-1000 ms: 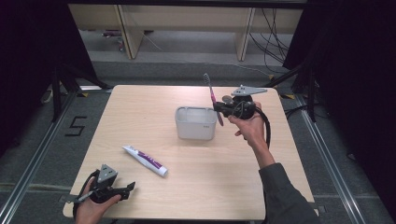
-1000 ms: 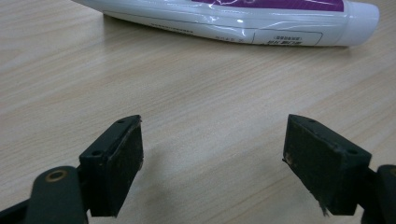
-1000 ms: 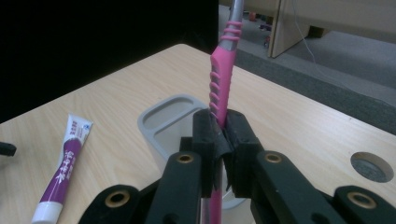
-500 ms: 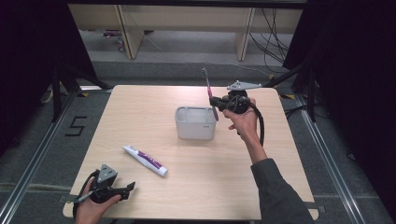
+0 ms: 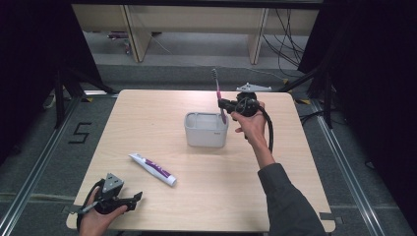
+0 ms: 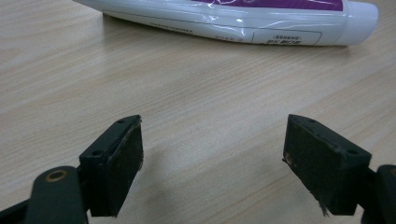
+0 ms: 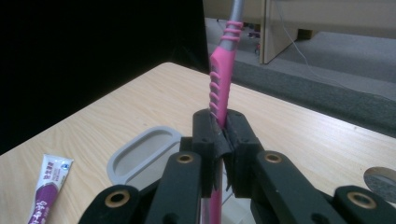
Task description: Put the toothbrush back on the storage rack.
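Observation:
A pink and grey toothbrush [image 5: 218,96] stands nearly upright, head up, over the right end of a white rectangular cup [image 5: 206,129]. My right gripper [image 5: 223,104] is shut on its pink handle [image 7: 220,88]; the lower end hangs above the cup's rim [image 7: 140,154]. A white and purple toothpaste tube [image 5: 152,168] lies flat on the table, left of centre. My left gripper [image 5: 135,199] rests at the near left corner, open and empty, pointing toward the tube [image 6: 233,18], which lies a short way beyond its jaws.
The wooden table [image 5: 147,118] has open surface around the cup and tube. A small round metal disc [image 7: 382,177] lies on the table to the right of my right gripper. Cables and bench legs stand on the floor beyond the far edge.
My right gripper has carried the toothbrush left and slightly away, and turned it from a slant to nearly upright over the cup. The left gripper has stayed put.

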### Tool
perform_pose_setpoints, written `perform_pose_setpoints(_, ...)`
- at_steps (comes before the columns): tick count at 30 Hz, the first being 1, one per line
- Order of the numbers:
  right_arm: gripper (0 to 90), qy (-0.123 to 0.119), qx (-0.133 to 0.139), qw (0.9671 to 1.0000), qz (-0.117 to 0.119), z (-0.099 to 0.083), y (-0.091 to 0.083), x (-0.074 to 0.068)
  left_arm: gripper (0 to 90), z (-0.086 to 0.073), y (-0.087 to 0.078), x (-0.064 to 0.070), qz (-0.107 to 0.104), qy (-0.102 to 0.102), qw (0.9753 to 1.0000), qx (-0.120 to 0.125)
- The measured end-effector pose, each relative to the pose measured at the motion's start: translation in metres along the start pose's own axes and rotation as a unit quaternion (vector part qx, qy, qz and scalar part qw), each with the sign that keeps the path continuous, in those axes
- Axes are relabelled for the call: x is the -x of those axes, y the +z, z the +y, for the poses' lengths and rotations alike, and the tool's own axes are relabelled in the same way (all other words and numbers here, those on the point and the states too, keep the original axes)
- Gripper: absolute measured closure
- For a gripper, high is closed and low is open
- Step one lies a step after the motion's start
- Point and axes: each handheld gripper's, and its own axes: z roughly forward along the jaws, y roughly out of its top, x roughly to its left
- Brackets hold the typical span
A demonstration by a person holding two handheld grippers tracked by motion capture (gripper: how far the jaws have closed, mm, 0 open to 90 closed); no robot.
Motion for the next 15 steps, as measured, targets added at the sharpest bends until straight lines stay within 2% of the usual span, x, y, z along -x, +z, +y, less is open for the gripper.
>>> perform_pose_setpoints(2, 84.4, -0.004, -0.002, 1.0000, -0.002, -0.002, 0.003, 0.002, 19.6, 0.000, 0.000, 0.000, 0.003, 0.000, 1.0000, 0.000)
perform_pose_setpoints(3, 84.4, 0.011, -0.003, 0.9999, -0.006, -0.004, 0.005, 0.002, 19.7, 0.000, 0.000, 0.000, 0.004, 0.000, 1.0000, 0.003)
perform_pose_setpoints(5, 84.3, 0.001, 0.000, 1.0000, -0.007, -0.007, 0.007, 0.004, 19.6, -0.001, 0.000, 0.000, 0.004, -0.001, 1.0000, 0.003)
perform_pose_setpoints(7, 84.3, 0.009, -0.004, 0.9999, -0.005, -0.009, 0.009, 0.005, 19.6, -0.001, 0.000, 0.000, 0.003, -0.001, 1.0000, 0.002)
perform_pose_setpoints(8, 84.3, 0.023, -0.008, 0.9997, -0.009, -0.012, 0.010, 0.004, 19.6, -0.001, 0.000, 0.000, 0.001, -0.002, 1.0000, 0.002)
perform_pose_setpoints(9, 84.3, 0.015, -0.009, 0.9998, -0.006, -0.012, 0.011, 0.006, 19.6, -0.001, 0.000, 0.000, 0.000, -0.002, 1.0000, 0.001)
perform_pose_setpoints(10, 84.3, 0.027, -0.010, 0.9995, -0.009, -0.014, 0.012, 0.006, 19.6, -0.001, 0.000, 0.000, 0.000, -0.002, 1.0000, 0.001)
perform_pose_setpoints(11, 84.3, 0.027, -0.010, 0.9995, -0.009, -0.014, 0.012, 0.006, 19.6, -0.001, 0.000, 0.000, 0.000, -0.002, 1.0000, 0.001)
perform_pose_setpoints(12, 84.3, 0.008, -0.005, 0.9999, -0.011, -0.016, 0.013, 0.008, 19.6, -0.001, 0.000, 0.000, 0.000, -0.003, 1.0000, 0.001)
perform_pose_setpoints(14, 84.3, 0.015, -0.008, 0.9998, -0.005, -0.019, 0.015, 0.008, 19.6, -0.001, 0.000, 0.000, 0.000, -0.003, 1.0000, 0.000)
perform_pose_setpoints(15, 84.3, 0.018, -0.008, 0.9998, -0.008, -0.021, 0.015, 0.008, 19.6, -0.001, 0.000, 0.000, 0.000, -0.001, 1.0000, 0.000)
